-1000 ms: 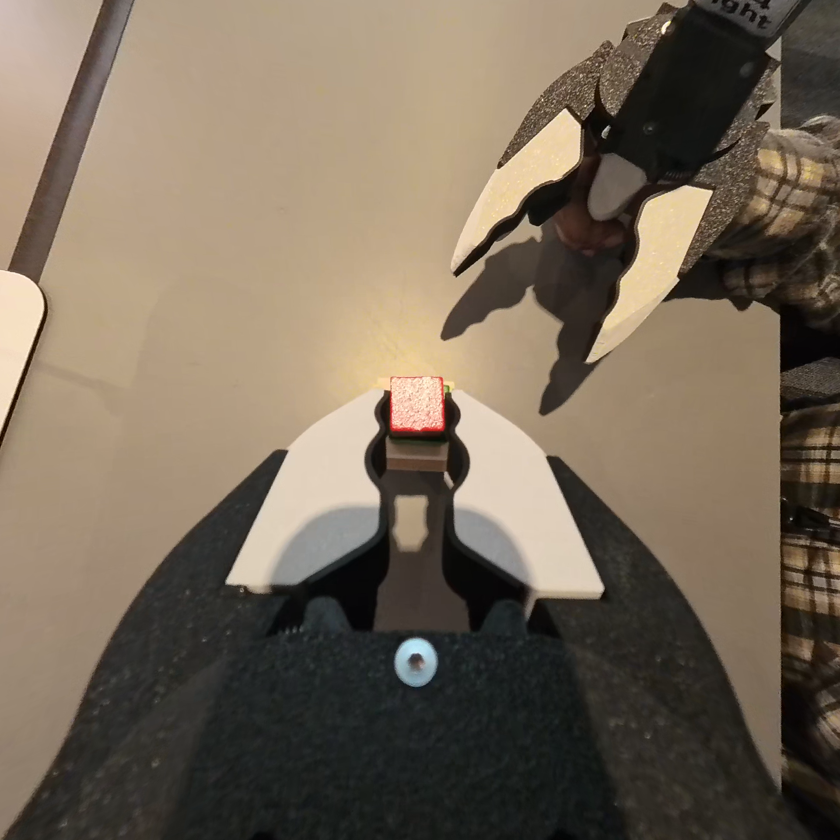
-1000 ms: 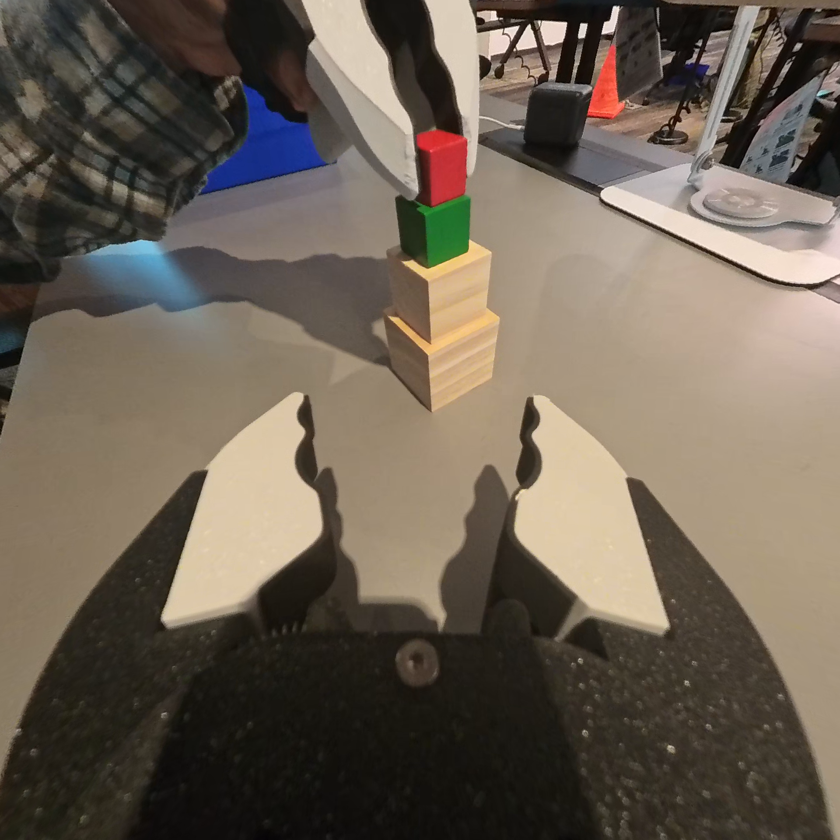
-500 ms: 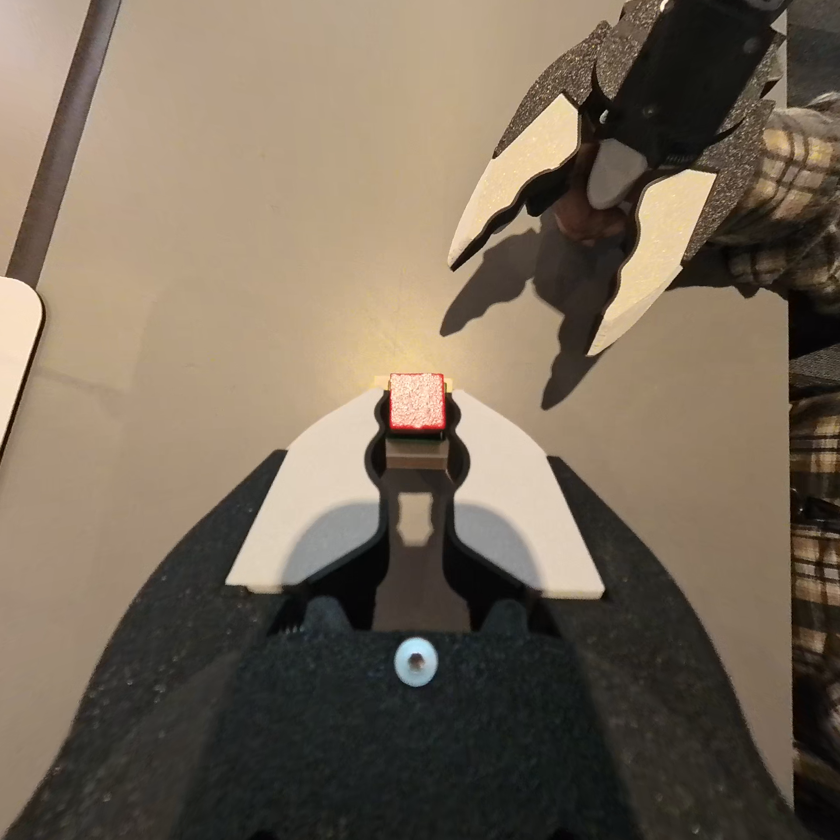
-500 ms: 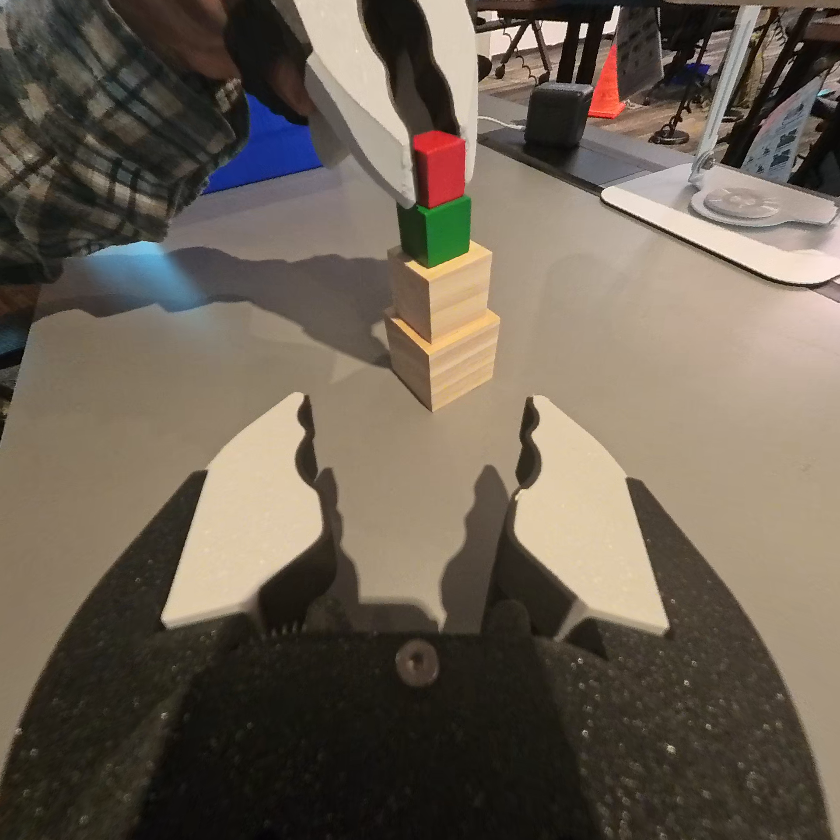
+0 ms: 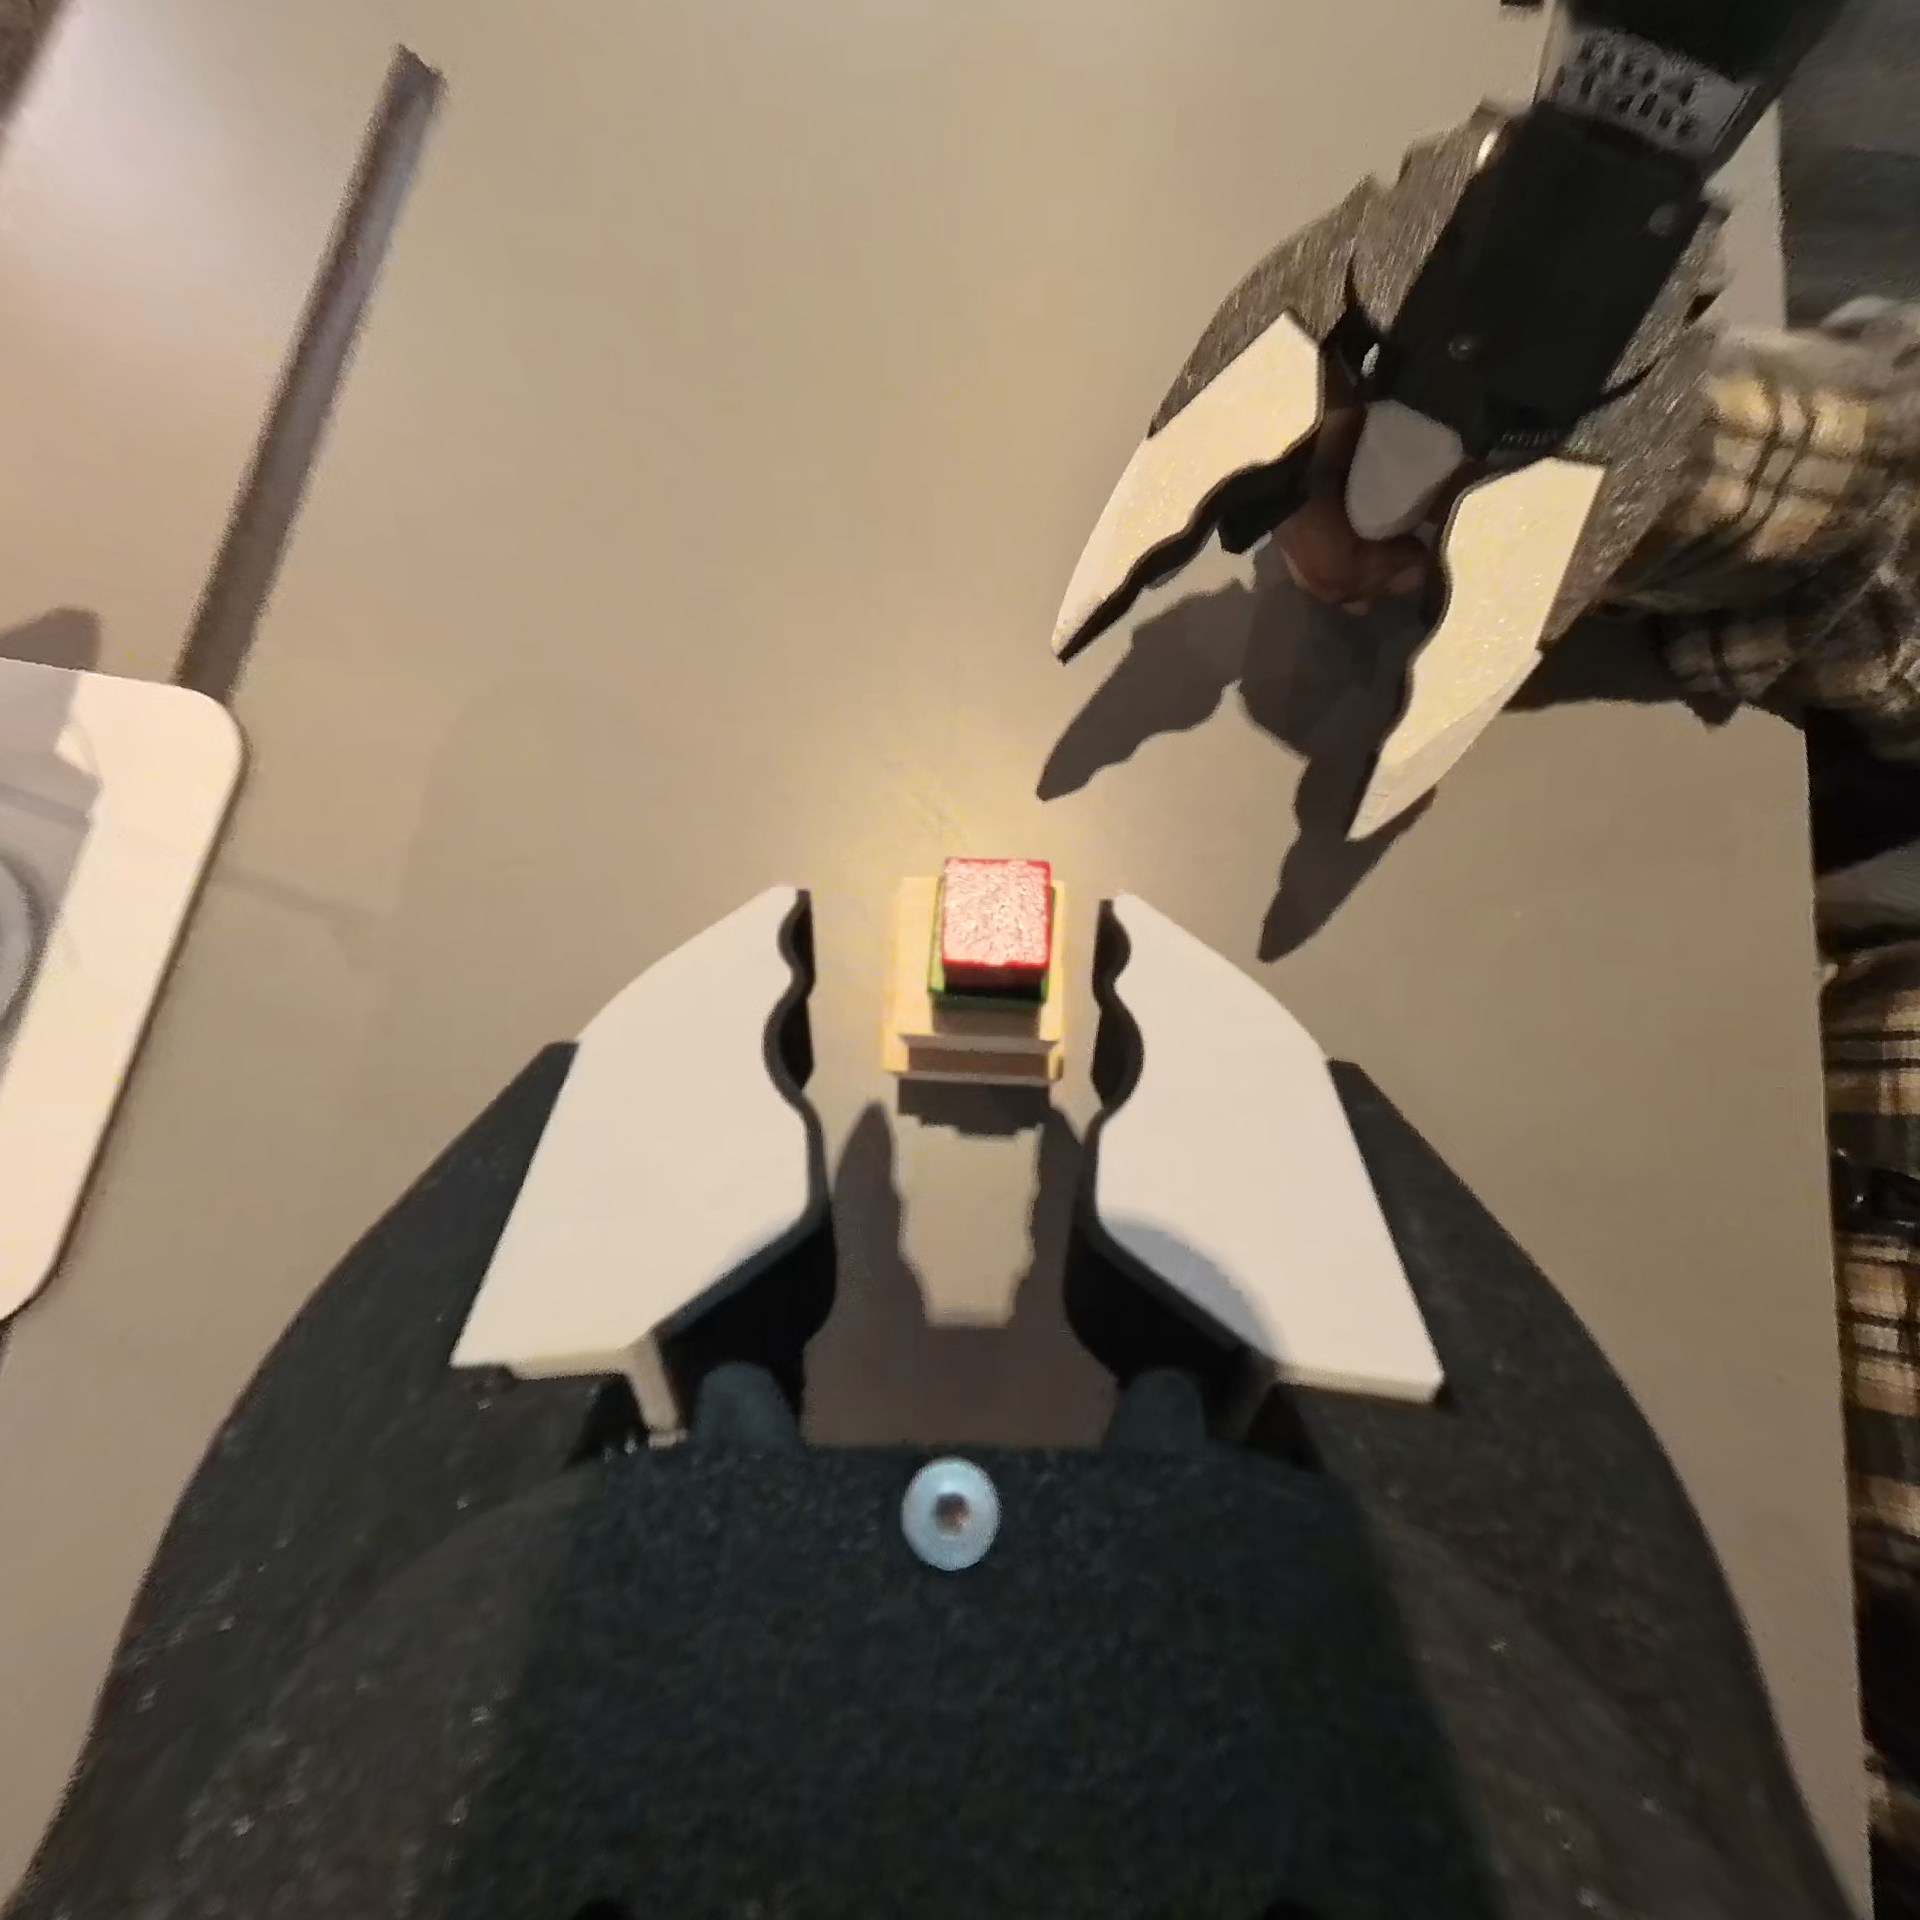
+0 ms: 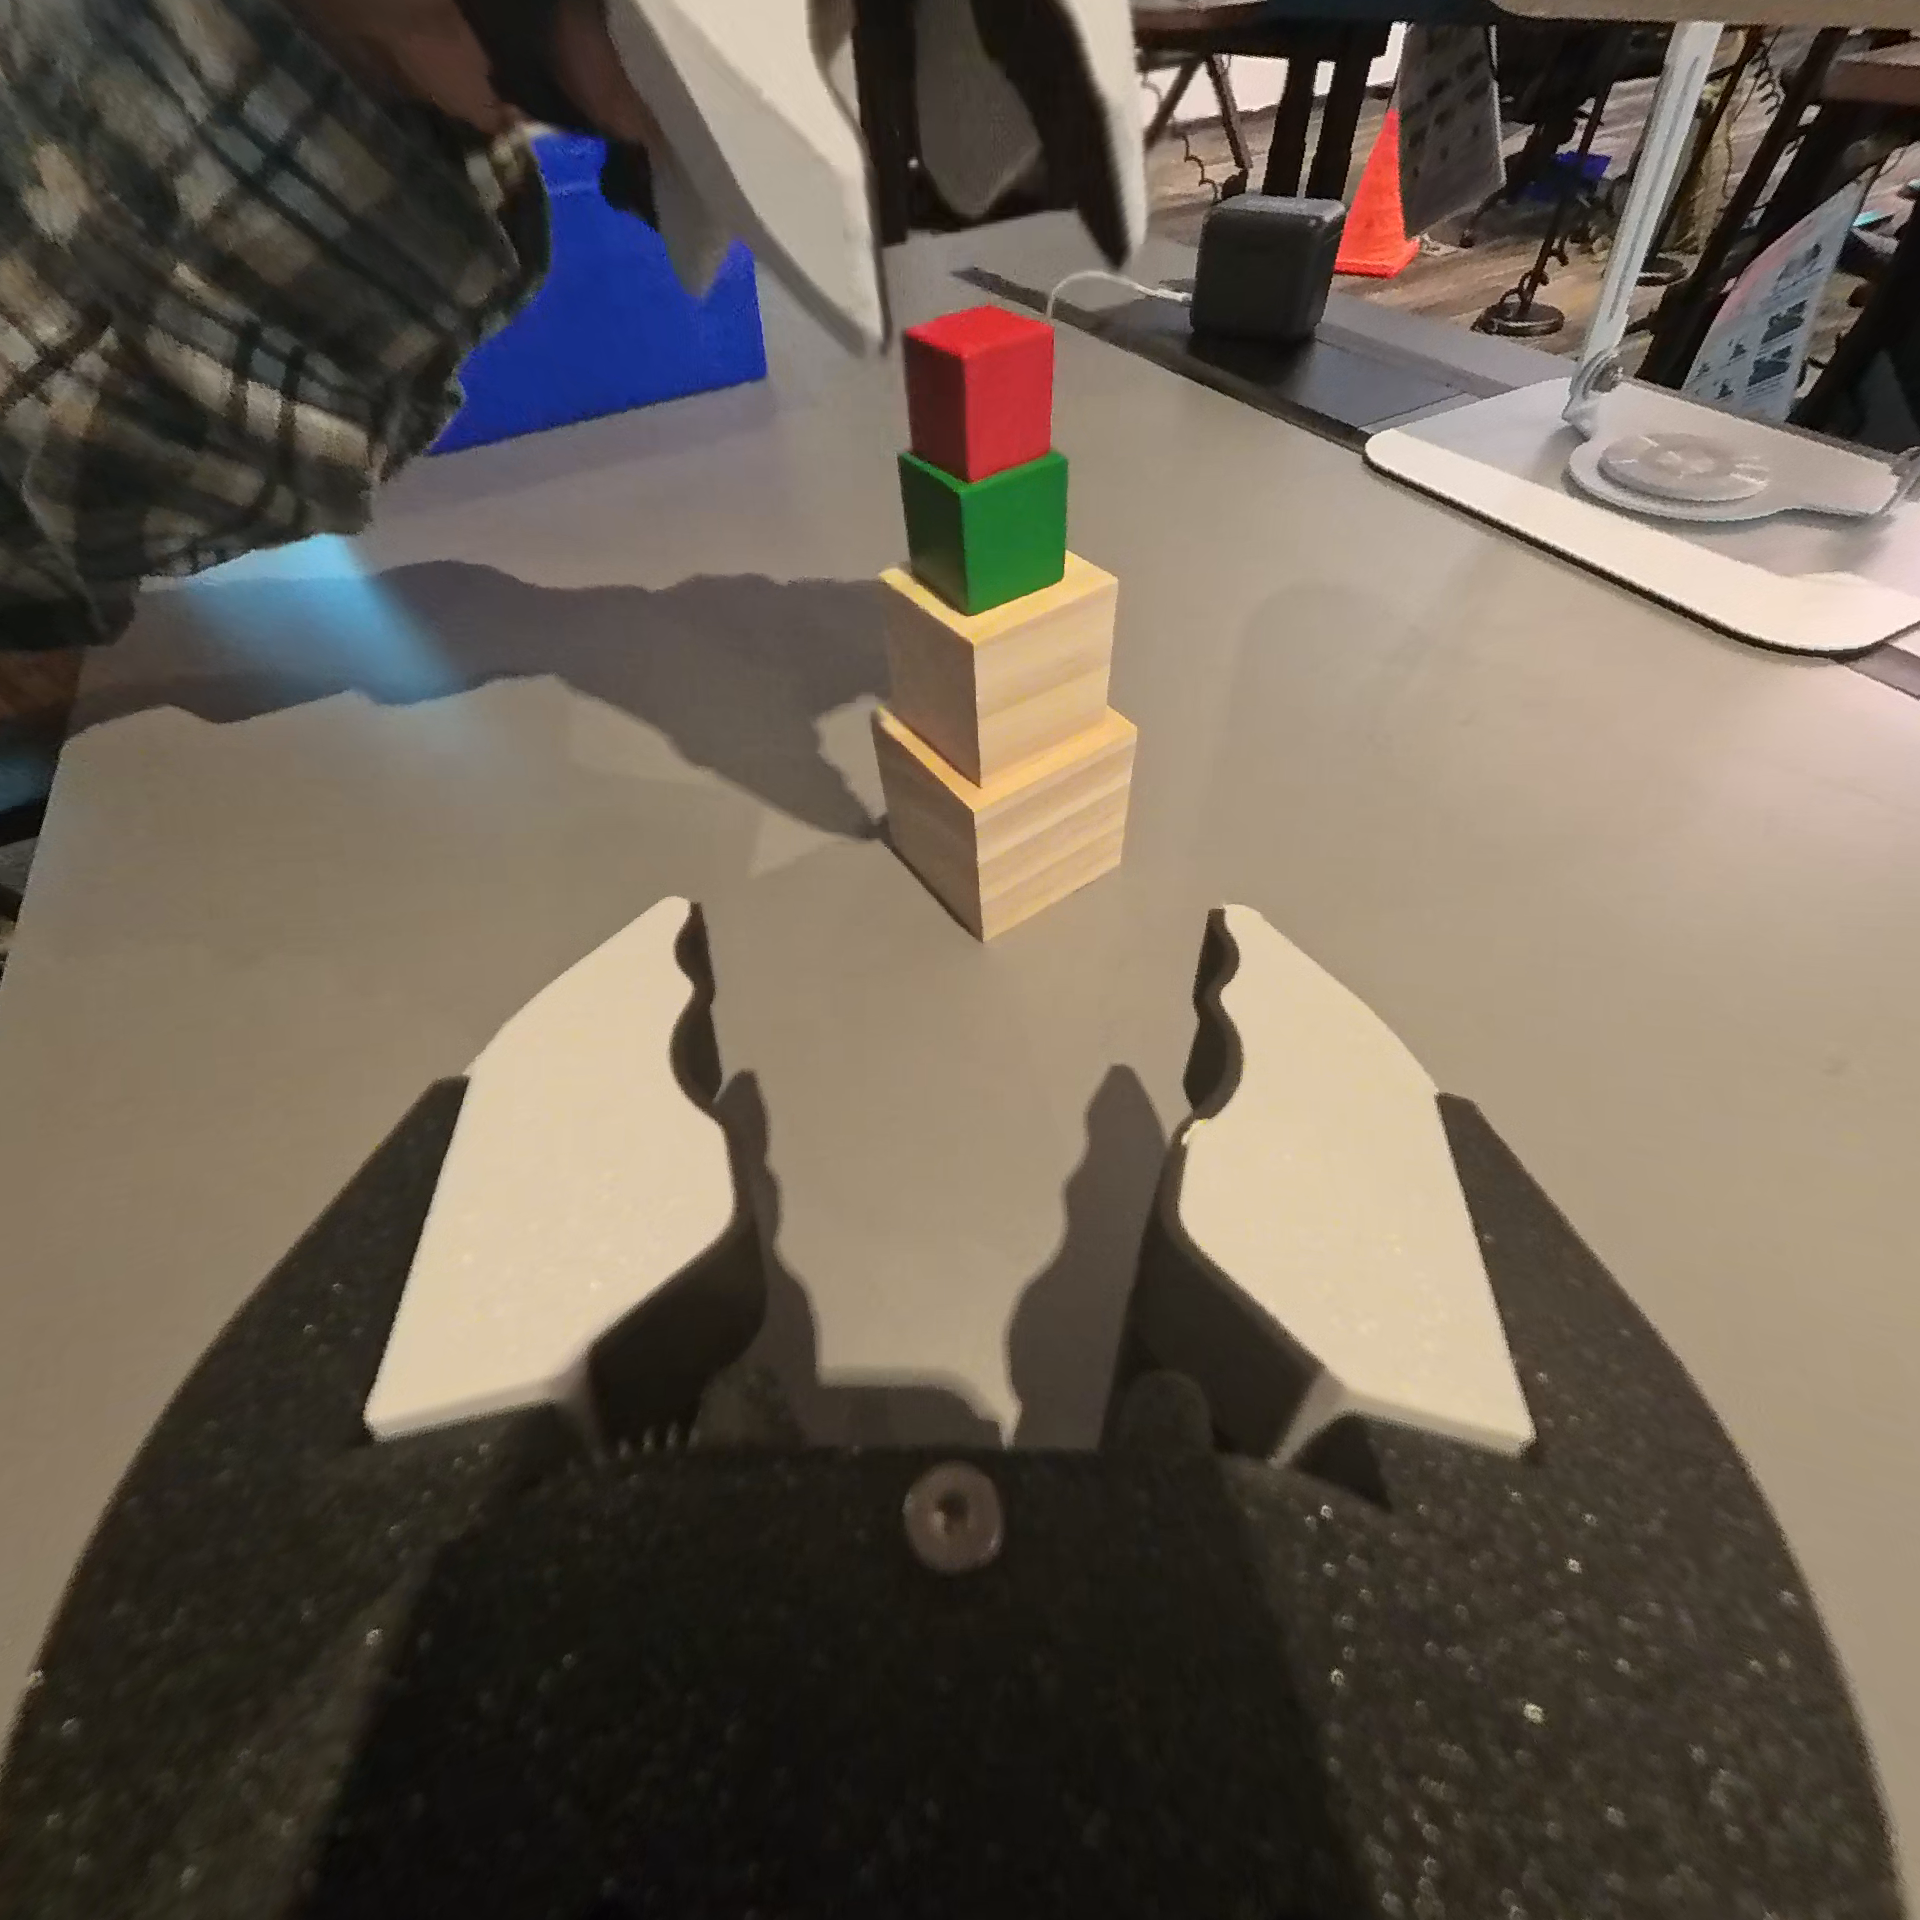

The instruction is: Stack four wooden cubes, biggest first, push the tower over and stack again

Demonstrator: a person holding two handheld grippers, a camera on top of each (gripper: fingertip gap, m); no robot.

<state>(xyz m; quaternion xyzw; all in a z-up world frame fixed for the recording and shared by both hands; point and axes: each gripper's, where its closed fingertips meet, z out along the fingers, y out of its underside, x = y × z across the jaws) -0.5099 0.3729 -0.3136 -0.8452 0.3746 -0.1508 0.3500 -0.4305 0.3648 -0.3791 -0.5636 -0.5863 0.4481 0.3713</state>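
A four-cube tower stands on the grey table: a large plain wooden cube at the bottom, a smaller plain cube, a green cube, and a red cube on top. From above, the red cube hides most of the tower. My left gripper is open and empty, looking straight down just above the red cube; it also shows in the right wrist view. My right gripper is open and empty, low in front of the tower; it also shows in the left wrist view.
A white board carrying a clear stand lies at the table's right; it shows in the left wrist view on the left. A dark strip crosses the table. A black box, a blue block and an orange cone sit beyond. A plaid sleeve is upper left. The gap from one gripper's tips to the other's is roughly 11 cm. The smaller plain cube is about 6 cm from both grippers' fingertips.
My left gripper has opened, let go of the red cube on top of the green one, and risen above it. The right gripper has stayed open in place.
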